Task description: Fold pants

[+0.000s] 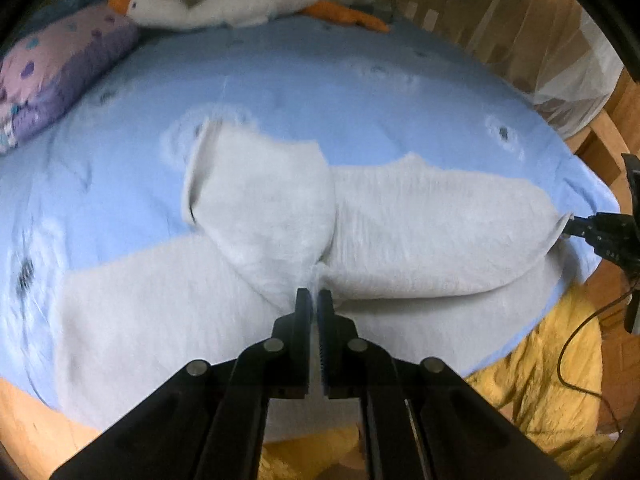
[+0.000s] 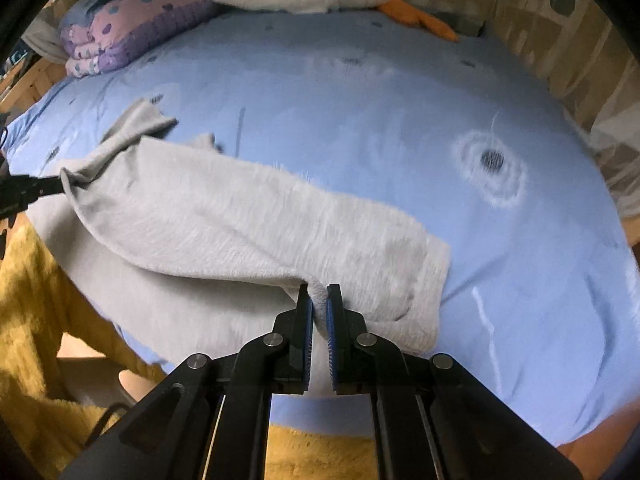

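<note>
Light grey pants [image 1: 260, 208] lie on a blue bed sheet [image 1: 320, 88]. My left gripper [image 1: 314, 298] is shut on a bunched fold of the pants near the crotch. My right gripper [image 2: 318, 294] is shut on the edge of one leg of the pants [image 2: 248, 220] near its hem, lifting that leg above the lower layer. In the left wrist view the right gripper [image 1: 576, 226] shows at the far right, pinching the fabric. In the right wrist view the left gripper [image 2: 52, 186] shows at the far left, pinching the fabric.
A white goose plush toy [image 1: 224, 4] with orange beak and feet lies along the far edge of the bed. A purple spotted pillow [image 1: 52, 72] sits at the far left. A yellow rug [image 2: 32, 320] covers the floor by the near bed edge. A net curtain [image 1: 560, 60] hangs at right.
</note>
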`<state>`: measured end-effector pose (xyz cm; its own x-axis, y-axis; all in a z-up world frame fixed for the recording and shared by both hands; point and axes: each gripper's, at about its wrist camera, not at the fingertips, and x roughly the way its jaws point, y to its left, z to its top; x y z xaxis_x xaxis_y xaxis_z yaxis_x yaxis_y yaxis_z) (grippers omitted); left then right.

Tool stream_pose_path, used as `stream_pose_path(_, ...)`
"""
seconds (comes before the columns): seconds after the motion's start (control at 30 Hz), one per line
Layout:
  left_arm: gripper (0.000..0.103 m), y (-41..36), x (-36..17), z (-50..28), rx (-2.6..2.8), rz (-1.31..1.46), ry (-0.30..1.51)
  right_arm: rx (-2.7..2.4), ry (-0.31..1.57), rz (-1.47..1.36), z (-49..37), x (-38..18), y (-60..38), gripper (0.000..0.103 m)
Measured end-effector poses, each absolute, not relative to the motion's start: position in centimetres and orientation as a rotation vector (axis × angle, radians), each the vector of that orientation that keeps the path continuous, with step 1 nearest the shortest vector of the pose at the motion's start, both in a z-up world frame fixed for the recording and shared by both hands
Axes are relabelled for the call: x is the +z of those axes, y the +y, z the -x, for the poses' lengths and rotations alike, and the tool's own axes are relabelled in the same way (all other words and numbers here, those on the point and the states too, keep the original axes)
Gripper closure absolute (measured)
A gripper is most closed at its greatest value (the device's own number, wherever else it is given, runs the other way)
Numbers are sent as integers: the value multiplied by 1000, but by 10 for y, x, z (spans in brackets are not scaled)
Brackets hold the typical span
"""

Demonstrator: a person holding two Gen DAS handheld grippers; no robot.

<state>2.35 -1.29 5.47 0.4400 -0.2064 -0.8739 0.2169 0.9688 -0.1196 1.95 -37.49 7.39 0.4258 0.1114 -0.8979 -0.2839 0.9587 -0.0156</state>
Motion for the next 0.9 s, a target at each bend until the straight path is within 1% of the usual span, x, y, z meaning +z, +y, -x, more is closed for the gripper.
stream_pose_path(0.17, 99, -10, 37, -19, -242, 23, 1138, 222, 1174, 141, -18, 48, -378, 96)
stream_pose_path(0.2, 99, -10, 36, -18, -233, 28, 1143, 212, 1194, 123, -20, 42, -381, 94)
stream_pose_path(0.23, 98, -11, 35, -17, -228, 34, 1145, 202, 1207, 106, -21, 39, -383, 89)
stream_pose_path(0.27, 97, -11, 36, -16, -223, 46, 1148, 192, 1220, 84, -22, 35, -385, 87)
stream_pose_path(0.33, 83, -8, 39, -15, -223, 95, 1149, 173, 1226, 28, -22, 33, -391, 85)
stream_pose_path(0.37, 79, -6, 41, -13, -226, 133, 1153, 168, 1225, -2, -22, 34, -395, 83)
stream_pose_path(0.4, 74, -5, 44, -13, -230, 168, 1157, 157, 1219, -41, -21, 38, -399, 79)
stream_pose_path(0.43, 73, -5, 45, -13, -237, 201, 1157, 147, 1208, -79, -18, 44, -405, 73)
stream_pose_path(0.47, 73, -5, 47, -12, -245, 229, 1155, 138, 1193, -122, -16, 50, -410, 71)
stream_pose_path(0.53, 73, -8, 50, -14, -256, 245, 1154, 114, 1159, -199, -8, 63, -421, 62)
stream_pose_path(0.6, 73, -10, 52, -16, -253, 235, 1149, 86, 1130, -261, -2, 74, -432, 58)
stream_pose_path(0.77, 73, -13, 41, -26, -198, 273, 1192, 65, 1127, -448, 3, 76, -449, 56)
stream_pose_path(0.9, 73, -2, 36, -24, -165, 331, 1198, 13, 1159, -549, 3, 57, -450, 56)
